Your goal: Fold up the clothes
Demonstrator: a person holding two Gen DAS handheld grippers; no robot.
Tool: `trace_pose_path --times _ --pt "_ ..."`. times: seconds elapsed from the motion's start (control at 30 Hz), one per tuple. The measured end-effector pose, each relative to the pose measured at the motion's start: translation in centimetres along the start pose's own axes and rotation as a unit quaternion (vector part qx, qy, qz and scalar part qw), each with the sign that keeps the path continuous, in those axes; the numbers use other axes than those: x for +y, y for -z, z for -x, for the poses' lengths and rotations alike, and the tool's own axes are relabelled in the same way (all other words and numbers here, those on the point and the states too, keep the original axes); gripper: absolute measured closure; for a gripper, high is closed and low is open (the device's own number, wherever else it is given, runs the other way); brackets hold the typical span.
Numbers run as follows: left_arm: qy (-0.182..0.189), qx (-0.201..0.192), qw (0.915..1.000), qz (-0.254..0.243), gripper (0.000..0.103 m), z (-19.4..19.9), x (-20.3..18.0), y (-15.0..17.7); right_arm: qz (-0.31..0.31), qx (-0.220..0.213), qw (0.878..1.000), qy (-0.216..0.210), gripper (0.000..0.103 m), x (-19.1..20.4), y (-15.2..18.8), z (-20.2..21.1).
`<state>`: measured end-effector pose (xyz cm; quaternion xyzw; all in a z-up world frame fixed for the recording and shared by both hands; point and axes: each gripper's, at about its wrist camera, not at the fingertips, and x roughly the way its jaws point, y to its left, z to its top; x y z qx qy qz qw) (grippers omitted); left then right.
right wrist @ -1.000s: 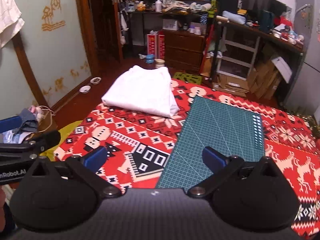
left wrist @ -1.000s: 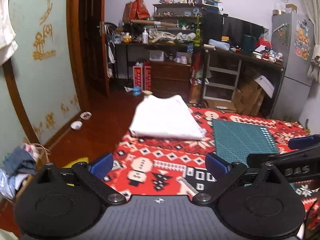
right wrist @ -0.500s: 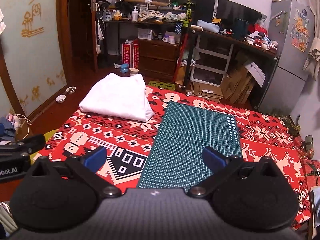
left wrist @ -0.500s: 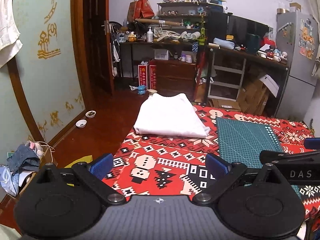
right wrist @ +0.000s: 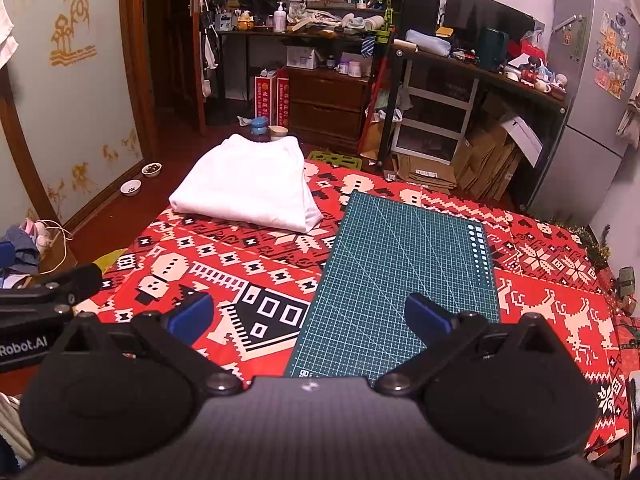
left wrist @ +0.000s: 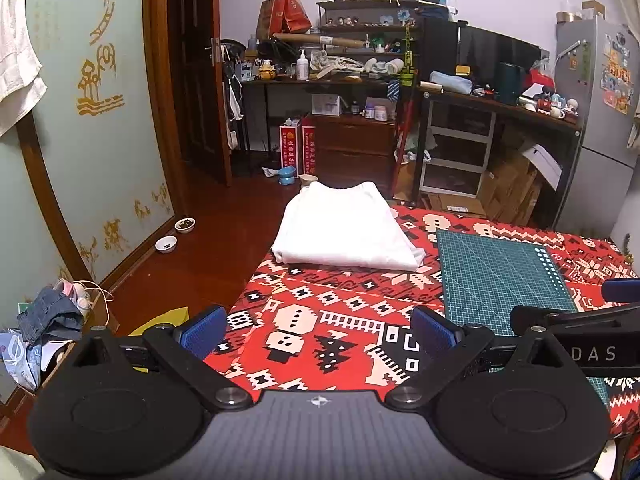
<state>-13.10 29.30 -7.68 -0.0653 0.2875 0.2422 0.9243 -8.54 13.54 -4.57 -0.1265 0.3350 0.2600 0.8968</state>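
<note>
A white garment (left wrist: 344,230) lies folded in a neat rectangle at the far left corner of the table; it also shows in the right wrist view (right wrist: 248,186). My left gripper (left wrist: 318,330) is open and empty, held above the near edge of the table, well short of the garment. My right gripper (right wrist: 310,316) is open and empty over the near end of the green cutting mat (right wrist: 400,264). The right gripper's side shows at the right edge of the left wrist view (left wrist: 580,328).
The table carries a red patterned cloth (left wrist: 340,320) and the green cutting mat (left wrist: 504,272). Wooden floor with two small bowls (left wrist: 166,244) lies to the left. A pile of clothes (left wrist: 48,314) sits lower left. Shelves, desk and fridge (left wrist: 596,120) stand behind.
Both grippers have pulled back and risen away from the folded garment, so the table looks farther and more of the room shows. Both stay open and empty.
</note>
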Motion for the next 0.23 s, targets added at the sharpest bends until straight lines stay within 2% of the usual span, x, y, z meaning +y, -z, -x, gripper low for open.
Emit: trace_pose_path --times 0.23 --pt "0.000 0.003 1.0000 0.000 0.004 -0.13 0.06 -0.12 0.001 0.004 1.000 0.001 0.000 0.15 -0.09 -0.54"
